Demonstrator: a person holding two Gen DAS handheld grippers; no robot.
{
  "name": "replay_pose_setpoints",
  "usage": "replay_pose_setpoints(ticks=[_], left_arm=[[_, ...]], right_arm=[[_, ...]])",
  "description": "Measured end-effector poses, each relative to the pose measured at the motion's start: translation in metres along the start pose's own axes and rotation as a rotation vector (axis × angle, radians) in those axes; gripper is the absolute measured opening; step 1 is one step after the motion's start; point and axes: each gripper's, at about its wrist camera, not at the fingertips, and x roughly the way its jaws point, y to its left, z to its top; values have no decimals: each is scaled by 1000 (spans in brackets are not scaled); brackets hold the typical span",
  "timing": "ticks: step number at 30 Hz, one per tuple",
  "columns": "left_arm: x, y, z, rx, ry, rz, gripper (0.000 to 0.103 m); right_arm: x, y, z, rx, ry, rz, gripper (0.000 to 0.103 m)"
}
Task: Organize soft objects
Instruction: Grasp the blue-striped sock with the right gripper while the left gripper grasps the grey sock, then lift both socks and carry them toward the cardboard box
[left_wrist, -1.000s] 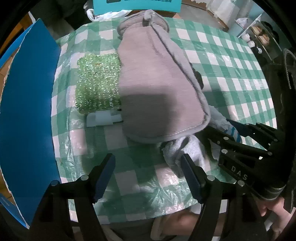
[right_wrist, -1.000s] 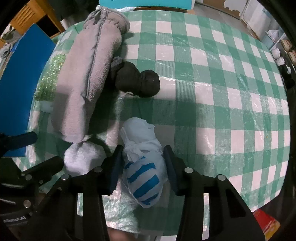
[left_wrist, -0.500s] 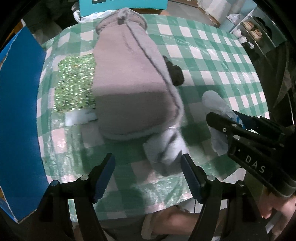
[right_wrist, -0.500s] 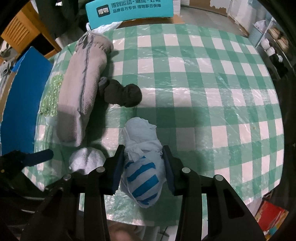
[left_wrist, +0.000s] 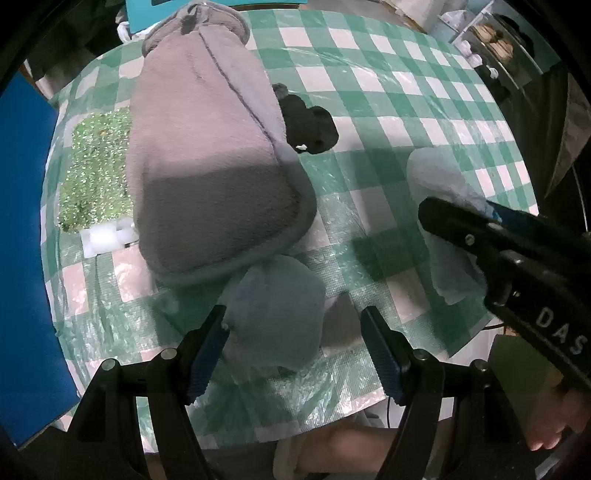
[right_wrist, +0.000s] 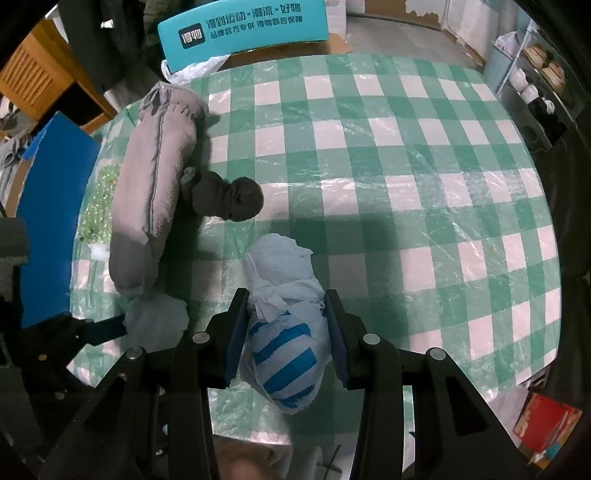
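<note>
Bundles sit in a loose row along the near edge of the table (right_wrist: 424, 192), which looks like a sorting line: the long grey roll (left_wrist: 207, 158) lies lengthwise at the left over a green mat (left_wrist: 96, 170), dark socks (right_wrist: 229, 197) touch its right side, and a pale grey ball (left_wrist: 275, 314) rests at its near end. The right tool (right_wrist: 284, 328) pinches the white bundle with blue stripes (right_wrist: 286, 332) across its middle, both pads pressed into the cloth, probably to carry it into line with the rest. It points forward and down, low over the table edge. The left tool (left_wrist: 293, 343) is spread wide, its left pad touching the ball, its right pad apart from it, angled down as if ready to close.
</note>
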Motion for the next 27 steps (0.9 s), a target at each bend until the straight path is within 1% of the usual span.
replay_pose_setpoints(ticks=[2,3,4,5,6,8,9,10,16,22,27], left_arm=[[3,-5,1,17,-3,10,72],[3,-6,0,25,-6,15,66],[4,-7,0,33,-7,23,57],[4,-8,-1,39,-6,27,52],[5,-9,-1,43,-5,28,44],[5,-10,-4,47,-7,11,38],[2,-7,-7,47,-11,8,32],[0,-6,-8,49,-15,8,30],[-17,-2,-11,61,-49,5,26],[-37,3,-20,60,-81,-11,25],[-51,10,-18,61,-110,-8,25]], right_arm=[[-2,0,0,0,-4,2,39],[-2,-1,0,0,-6,3,39],[-3,-1,0,1,-7,4,39],[-4,-1,0,1,-9,6,39],[-5,0,0,0,-11,7,39],[-7,1,0,-2,-16,9,39],[-8,3,1,-3,-18,11,40],[-8,4,1,-4,-20,12,39],[-16,12,3,-15,-41,23,39],[-24,19,6,-25,-61,32,39],[-32,26,7,-41,-82,41,39]])
